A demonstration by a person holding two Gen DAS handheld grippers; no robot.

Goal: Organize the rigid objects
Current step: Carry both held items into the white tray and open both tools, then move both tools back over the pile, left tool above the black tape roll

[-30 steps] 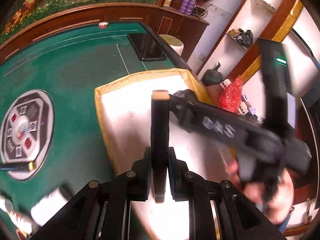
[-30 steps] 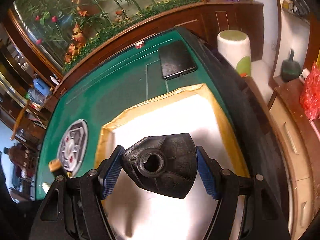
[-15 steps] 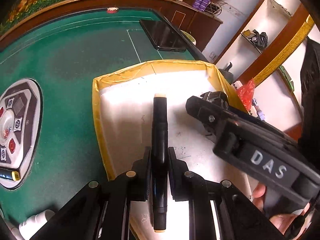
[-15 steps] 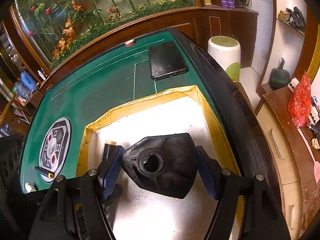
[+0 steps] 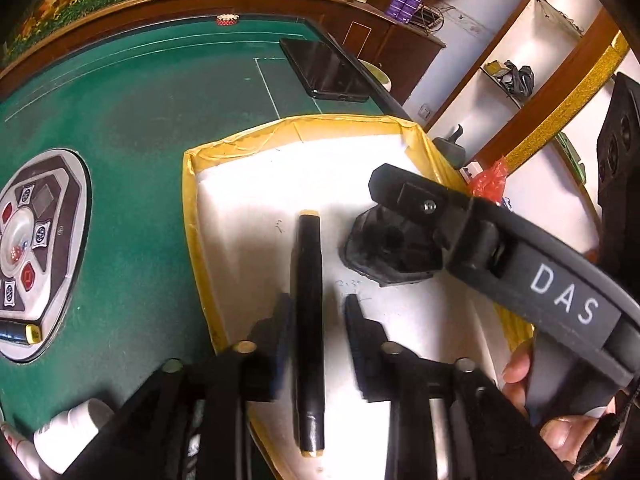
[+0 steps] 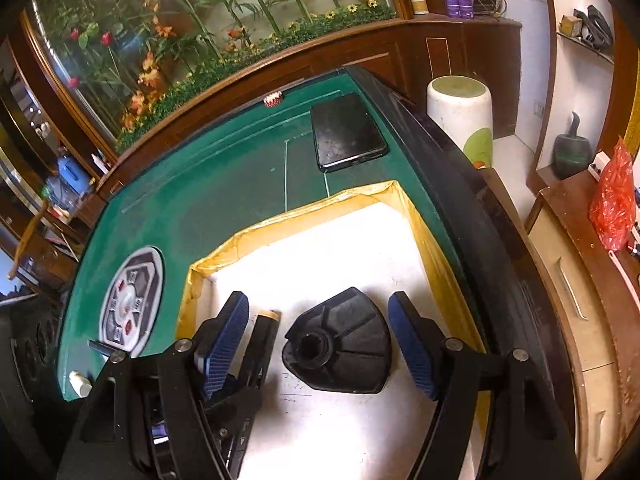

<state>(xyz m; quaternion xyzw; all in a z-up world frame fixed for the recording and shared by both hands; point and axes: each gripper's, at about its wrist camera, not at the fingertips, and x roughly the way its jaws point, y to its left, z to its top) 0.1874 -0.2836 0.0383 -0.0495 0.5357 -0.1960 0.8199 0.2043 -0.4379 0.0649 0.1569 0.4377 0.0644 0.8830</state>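
A yellow-rimmed white tray [image 5: 192, 208] [image 6: 304, 212] sits on the green table. A black marker [image 5: 308, 320] [image 6: 264, 332] with tan ends lies on the tray floor between the fingers of my left gripper [image 5: 316, 304]. Its jaws are opening, with a gap at the right pad. A black fan-shaped plastic piece [image 6: 340, 344] [image 5: 392, 248] rests on the tray floor to the marker's right. My right gripper [image 6: 318, 300] straddles it, open, with clear gaps on both sides. In the left wrist view the right gripper's finger [image 5: 420, 204] hangs just above that piece.
A black tablet [image 5: 324, 68] lies beyond the tray by the table's far right edge. The table's control panel [image 5: 36, 240] is on the left, with another marker [image 5: 16, 332] and white bottles [image 5: 72, 432] nearby. A white stool [image 6: 460, 116] and cabinets stand off the table's right.
My left jaws have parted and the marker now lies on the tray floor. The fan-shaped piece has left the right pads and rests on the tray. The left gripper sank into the tray.
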